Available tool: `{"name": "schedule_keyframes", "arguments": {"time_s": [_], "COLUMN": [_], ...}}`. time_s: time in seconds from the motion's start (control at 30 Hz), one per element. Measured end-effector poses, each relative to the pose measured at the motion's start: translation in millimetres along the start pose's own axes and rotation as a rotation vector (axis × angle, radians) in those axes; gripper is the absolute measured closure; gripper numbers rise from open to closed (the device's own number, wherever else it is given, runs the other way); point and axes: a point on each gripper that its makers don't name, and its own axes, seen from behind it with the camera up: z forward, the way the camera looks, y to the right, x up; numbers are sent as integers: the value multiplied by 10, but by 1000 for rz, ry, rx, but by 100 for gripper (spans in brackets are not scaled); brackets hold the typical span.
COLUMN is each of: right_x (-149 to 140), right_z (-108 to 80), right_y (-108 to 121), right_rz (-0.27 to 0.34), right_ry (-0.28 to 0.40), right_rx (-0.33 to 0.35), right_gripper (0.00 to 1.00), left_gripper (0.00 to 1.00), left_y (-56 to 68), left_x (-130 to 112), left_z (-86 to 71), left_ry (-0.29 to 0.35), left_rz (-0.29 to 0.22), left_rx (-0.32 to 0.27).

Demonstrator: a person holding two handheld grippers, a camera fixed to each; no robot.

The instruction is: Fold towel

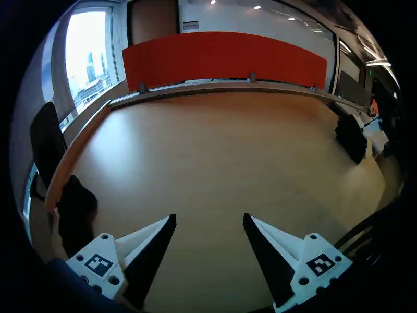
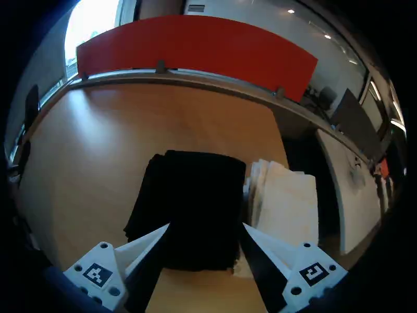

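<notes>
Towel, black (image 2: 195,208): lies already folded on the wooden surface (image 2: 94,156), touching a pale folded stack (image 2: 284,203). Right claw (image 2: 206,227) is wide, gripping nothing, over the black towel's near edge. Left claw (image 1: 209,215) is wide, above bare wood. Folding looks finished; no unfolded cloth visible.

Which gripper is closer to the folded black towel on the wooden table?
Right. The right gripper has the folded black towel between its open jaws; the left gripper frames just wooden table.

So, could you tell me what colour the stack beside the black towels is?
That stack is white; the right gripper view shows it best.
</notes>
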Motion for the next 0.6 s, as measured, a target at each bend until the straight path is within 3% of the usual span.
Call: {"name": "schedule_keyframes", "arguments": {"time_s": [0.27,0.6], "right_x": [271,509], "right_z": [178,322], "right_y": [46,49], "right_rz": [23,8], "right_ry": [22,32], "right_rx": [0,9], "right_gripper": [12,12], "left_gripper": [5,5], "left_y": [-31,-74], "left_x": [-29,-53], "left_z": [-41,-76], "left_ry": [-4,-8], "left_rz": [-4,-18], "left_rx": [13,31]}}
